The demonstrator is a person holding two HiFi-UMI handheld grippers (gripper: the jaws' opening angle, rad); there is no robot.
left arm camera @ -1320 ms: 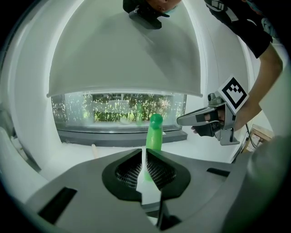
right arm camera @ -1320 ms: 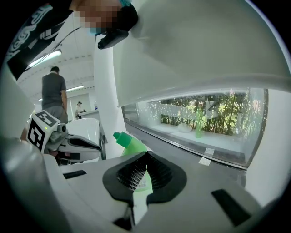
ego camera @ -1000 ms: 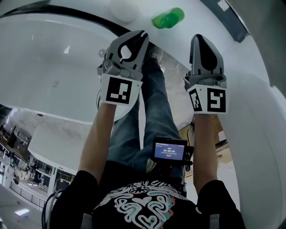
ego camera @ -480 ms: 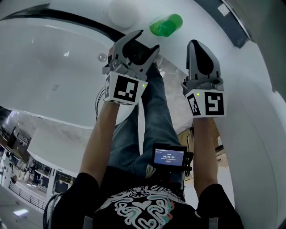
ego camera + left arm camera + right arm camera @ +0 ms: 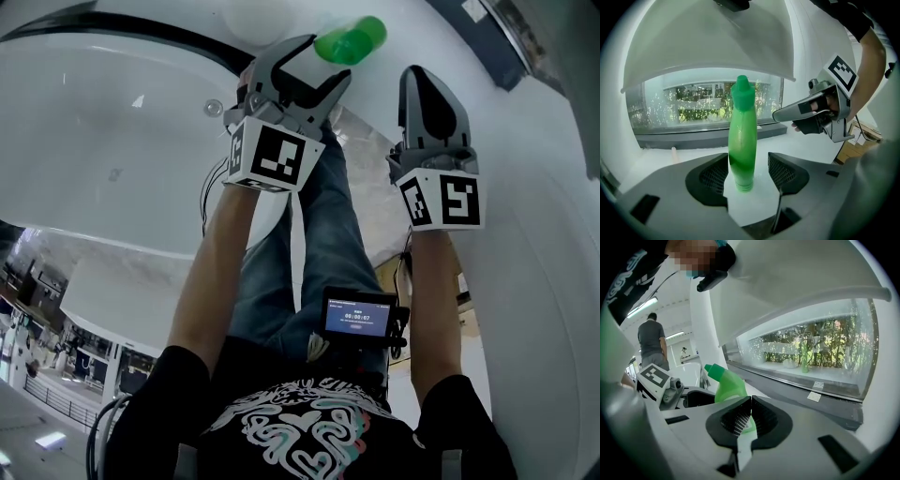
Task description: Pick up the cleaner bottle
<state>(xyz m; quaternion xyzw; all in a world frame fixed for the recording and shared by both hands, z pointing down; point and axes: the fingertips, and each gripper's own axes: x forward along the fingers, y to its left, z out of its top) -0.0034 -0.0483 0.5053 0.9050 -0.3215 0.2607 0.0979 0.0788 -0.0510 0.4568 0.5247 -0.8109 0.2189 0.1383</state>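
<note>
Forearms (image 5: 217, 272) stretch forward side by side from the person's body, each claw tipped somewhat downward with its marker cube (image 5: 272, 157) turned back toward the head. On the left, the left claw (image 5: 319, 64) has just been opening its jaws, which now stand wide with the green cleaner bottle (image 5: 742, 136) upright between the pads, neither pad clamped on it; the bottle stands on the white ledge (image 5: 689, 157) toward its far edge, in front of the window (image 5: 693, 105). To the right, the right claw (image 5: 424, 84) hangs near the bottle without touching it, jaws closed together on nothing.
</note>
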